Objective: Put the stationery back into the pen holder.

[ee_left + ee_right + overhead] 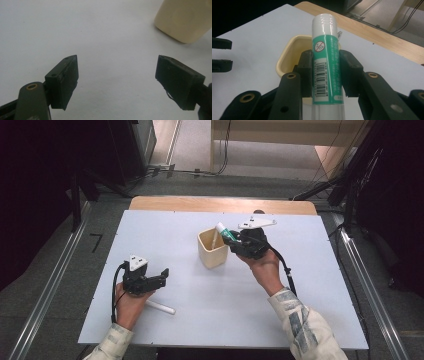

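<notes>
My right gripper (325,75) clamps the light, stiff, slick green-and-white plastic glue stick (325,62) mid-barrel above the cream plastic cup (287,58); my left gripper (116,82) gapes empty.

Green-white glue stick (325,62) above cream cup (287,56)

Looks like a lab or recording bay rather than a home. Bare white table (165,227) at the centre, set on a wooden top (220,204); around that table grey carpet (55,285), metal floor rails (47,290) to either side, and black stands (75,195) at the corners. Beyond the table's far edge, loose cables (200,171) trailing over the floor toward dark equipment cabinets (130,145).
</notes>
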The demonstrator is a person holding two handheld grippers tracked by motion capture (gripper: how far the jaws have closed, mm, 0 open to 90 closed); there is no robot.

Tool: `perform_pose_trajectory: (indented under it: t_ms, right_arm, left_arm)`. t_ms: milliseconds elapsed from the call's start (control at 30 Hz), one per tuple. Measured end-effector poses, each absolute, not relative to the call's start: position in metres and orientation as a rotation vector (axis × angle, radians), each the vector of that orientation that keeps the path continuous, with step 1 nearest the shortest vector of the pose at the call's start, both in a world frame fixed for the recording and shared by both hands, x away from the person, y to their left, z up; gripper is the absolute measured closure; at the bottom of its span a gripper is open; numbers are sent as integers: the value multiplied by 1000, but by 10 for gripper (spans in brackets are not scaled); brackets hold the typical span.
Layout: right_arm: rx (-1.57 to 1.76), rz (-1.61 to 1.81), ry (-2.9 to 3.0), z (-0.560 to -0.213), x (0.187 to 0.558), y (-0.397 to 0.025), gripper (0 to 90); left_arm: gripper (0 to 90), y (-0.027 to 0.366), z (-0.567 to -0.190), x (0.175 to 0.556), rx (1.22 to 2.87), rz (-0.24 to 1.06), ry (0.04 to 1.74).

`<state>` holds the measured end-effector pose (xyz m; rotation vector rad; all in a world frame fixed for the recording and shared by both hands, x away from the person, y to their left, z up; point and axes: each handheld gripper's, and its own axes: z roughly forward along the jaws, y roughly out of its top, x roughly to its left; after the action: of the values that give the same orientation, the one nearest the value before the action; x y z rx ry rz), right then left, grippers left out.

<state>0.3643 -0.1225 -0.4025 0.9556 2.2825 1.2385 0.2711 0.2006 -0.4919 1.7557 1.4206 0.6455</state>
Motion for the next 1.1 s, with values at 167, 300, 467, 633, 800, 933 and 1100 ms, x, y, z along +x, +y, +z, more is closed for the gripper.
perform_pose_trajectory:
  t_ms: [167, 300, 467, 633, 800, 933, 1100]
  right_arm:
    - [948, 1240, 2287, -401, 366, -117, 634]
    - [948, 1239, 2290, -402, 369, -114, 634]
    - [951, 1228, 2299, -403, 374, -110, 634]
    - [951, 1224, 2308, -404, 379, -103, 634]
    - [955, 1228, 2313, -403, 384, -96, 634]
    - [957, 1221, 2322, -403, 388, -91, 634]
    - [965, 1218, 2328, -403, 393, -88, 634]
  left_arm:
    - [193, 201, -492, 271, 1755, 645, 1422]
    - [193, 201, -492, 271, 1747, 644, 1426]
    - [193, 201, -493, 271, 1753, 646, 1424]
    - [193, 201, -493, 271, 1751, 645, 1426]
    - [193, 201, -493, 272, 1755, 643, 1423]
    - [193, 202, -493, 271, 1753, 643, 1425]
    - [193, 201, -493, 272, 1754, 642, 1425]
